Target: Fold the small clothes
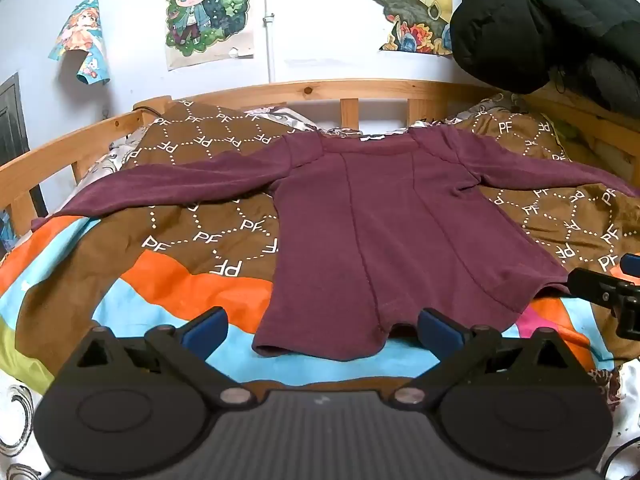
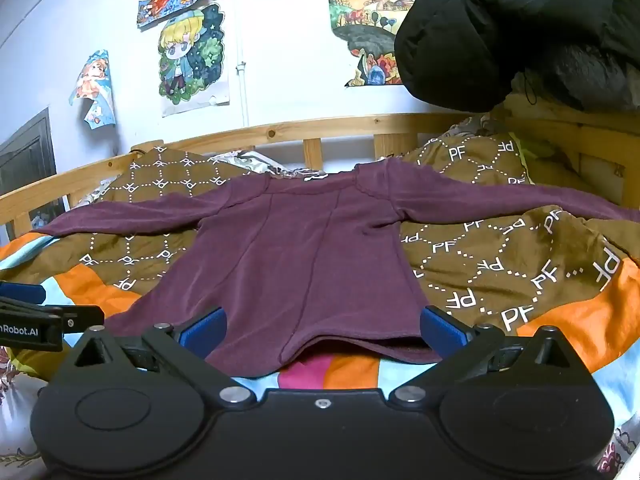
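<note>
A maroon long-sleeved top (image 1: pixel 384 232) lies flat on the bed, back side up, both sleeves spread out, hem toward me. It also shows in the right wrist view (image 2: pixel 304 264). My left gripper (image 1: pixel 322 330) is open just before the hem's left part, empty. My right gripper (image 2: pixel 322 330) is open at the hem's right part, with the hem edge between the blue fingers (image 2: pixel 442 332), not pinched. The right gripper shows at the right edge of the left wrist view (image 1: pixel 612 292); the left gripper shows at the left edge of the right wrist view (image 2: pixel 40 320).
A brown, orange and blue patterned blanket (image 1: pixel 208 240) covers the bed. A wooden bed rail (image 1: pixel 348 90) runs behind the top. A black padded jacket (image 1: pixel 552 20) hangs at the upper right. Posters (image 1: pixel 208 8) hang on the white wall.
</note>
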A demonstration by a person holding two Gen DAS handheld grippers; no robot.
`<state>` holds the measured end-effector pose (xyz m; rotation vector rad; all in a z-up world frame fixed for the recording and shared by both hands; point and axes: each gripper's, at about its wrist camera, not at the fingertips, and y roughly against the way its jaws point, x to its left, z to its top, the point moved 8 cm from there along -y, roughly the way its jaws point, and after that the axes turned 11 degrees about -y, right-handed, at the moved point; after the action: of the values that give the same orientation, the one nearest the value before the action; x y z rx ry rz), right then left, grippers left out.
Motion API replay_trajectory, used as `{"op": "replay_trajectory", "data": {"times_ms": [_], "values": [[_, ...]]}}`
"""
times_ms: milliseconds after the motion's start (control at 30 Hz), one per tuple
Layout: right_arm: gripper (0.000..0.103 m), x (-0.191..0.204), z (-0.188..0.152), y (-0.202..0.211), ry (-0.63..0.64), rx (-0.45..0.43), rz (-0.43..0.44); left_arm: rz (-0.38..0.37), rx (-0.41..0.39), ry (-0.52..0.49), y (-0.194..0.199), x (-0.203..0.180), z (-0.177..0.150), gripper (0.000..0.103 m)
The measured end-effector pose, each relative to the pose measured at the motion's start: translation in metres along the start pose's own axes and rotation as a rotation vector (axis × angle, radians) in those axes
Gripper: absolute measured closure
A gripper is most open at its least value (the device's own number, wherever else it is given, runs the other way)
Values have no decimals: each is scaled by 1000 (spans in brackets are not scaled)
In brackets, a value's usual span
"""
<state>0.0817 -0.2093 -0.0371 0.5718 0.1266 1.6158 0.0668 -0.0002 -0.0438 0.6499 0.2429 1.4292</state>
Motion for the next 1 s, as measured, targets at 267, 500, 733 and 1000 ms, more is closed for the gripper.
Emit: {"op": "replay_trajectory", "data": {"times_ms": [267, 500, 733, 1000], "values": [[0, 0, 1, 1, -1, -9, 3, -2, -1, -6, 1, 2, 1, 0], [0, 0, 0, 0, -1, -10, 3, 1, 0, -8, -1, 1, 0, 0], [0, -1, 2, 2, -12, -12, -1, 3, 2, -5, -1, 1, 1, 0], [0, -1, 2, 2, -10, -11, 0, 2, -6, -10, 2, 0, 2, 0]]}}
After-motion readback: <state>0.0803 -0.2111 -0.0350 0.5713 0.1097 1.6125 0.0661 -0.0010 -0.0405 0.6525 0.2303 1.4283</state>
